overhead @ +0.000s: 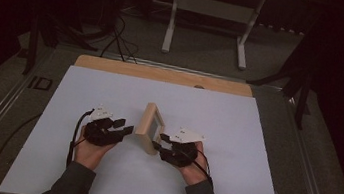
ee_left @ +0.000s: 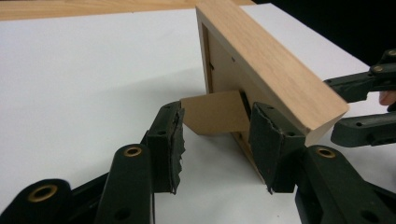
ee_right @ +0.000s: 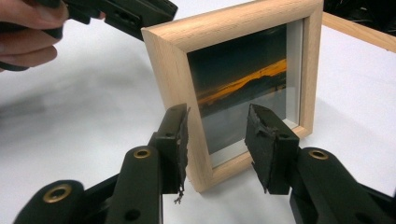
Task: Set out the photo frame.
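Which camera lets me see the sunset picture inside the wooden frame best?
The right gripper view: it faces the picture frame from the front, so the orange sunset photo is plain. The left gripper view shows the frame's back and its cardboard stand. The high view shows the frame from above, small and dim.

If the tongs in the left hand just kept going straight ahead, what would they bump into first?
Most likely the cardboard stand on the back of the wooden picture frame. It sits right between the open left tongs, with the frame's back just behind it, though the exact gap is hard to judge.

The left claw (ee_left: 215, 140) stands open around the wooden frame's (ee_left: 275, 70) cardboard stand (ee_left: 215, 113).
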